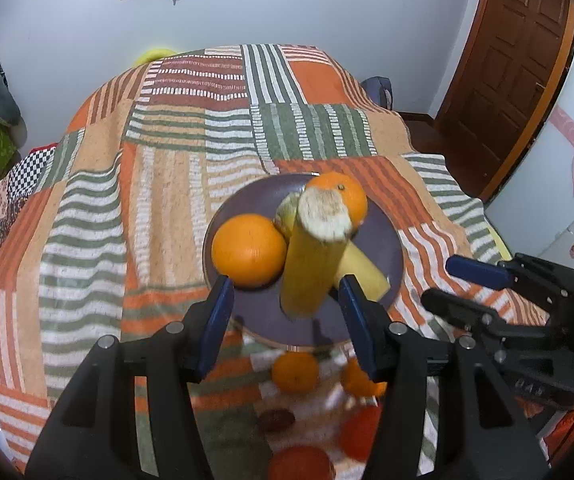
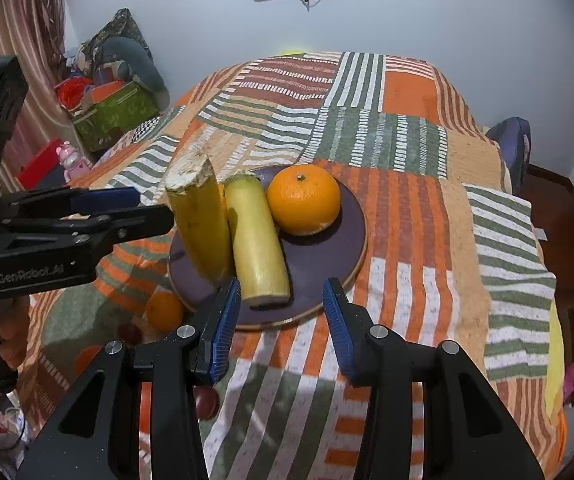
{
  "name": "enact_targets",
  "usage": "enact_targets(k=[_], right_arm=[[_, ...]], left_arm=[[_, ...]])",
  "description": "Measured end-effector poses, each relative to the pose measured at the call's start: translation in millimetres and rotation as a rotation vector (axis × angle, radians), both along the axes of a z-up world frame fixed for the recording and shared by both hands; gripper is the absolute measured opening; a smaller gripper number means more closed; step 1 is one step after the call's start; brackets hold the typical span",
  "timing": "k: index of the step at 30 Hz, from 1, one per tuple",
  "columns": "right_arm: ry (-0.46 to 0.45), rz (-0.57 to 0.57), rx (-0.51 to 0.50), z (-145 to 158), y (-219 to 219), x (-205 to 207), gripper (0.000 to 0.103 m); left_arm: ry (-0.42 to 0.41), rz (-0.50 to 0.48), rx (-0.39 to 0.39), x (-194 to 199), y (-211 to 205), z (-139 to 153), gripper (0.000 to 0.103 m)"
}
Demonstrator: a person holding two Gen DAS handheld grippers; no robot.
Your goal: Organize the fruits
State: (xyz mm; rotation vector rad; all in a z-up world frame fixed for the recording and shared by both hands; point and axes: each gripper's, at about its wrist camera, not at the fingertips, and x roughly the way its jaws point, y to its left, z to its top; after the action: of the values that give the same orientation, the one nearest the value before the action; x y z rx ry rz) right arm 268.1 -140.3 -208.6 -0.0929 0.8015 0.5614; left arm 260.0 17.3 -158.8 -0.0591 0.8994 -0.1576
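Left claw (image 1: 285, 300), jaws apart, flanks a tilted yellow cylindrical fruit piece (image 1: 311, 264), long axis near upright, cut end up, above the purple plate (image 1: 383, 240). Right claw (image 2: 282, 304) hovers, jaws apart, near the plate's rim.

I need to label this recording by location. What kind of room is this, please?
Probably a bedroom at home: the fruit plate rests on a patchwork blanket that seems to cover a bed, with a wooden door and a box of toys by the wall.
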Motion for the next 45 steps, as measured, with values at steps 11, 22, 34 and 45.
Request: enact_targets(k=[11, 22, 34, 45], right_arm=[[0.002, -0.005, 0.008, 7, 0, -32, 0.046], [0.029, 0.010, 0.028, -1, 9, -62, 0.059], [0.069, 0.067, 0.001, -25, 42, -76, 0.059], [0.066, 0.087, -0.057, -35, 60, -76, 0.048]], left_arm=[[0.014, 0.010, -0.008, -54, 9, 2, 0.058], [0.079, 0.009, -0.035, -101, 12, -18, 0.058], [0.083, -0.002, -0.016, -127, 18, -31, 0.058], [0.075, -0.012, -0.005, -135, 20, -38, 0.058]])
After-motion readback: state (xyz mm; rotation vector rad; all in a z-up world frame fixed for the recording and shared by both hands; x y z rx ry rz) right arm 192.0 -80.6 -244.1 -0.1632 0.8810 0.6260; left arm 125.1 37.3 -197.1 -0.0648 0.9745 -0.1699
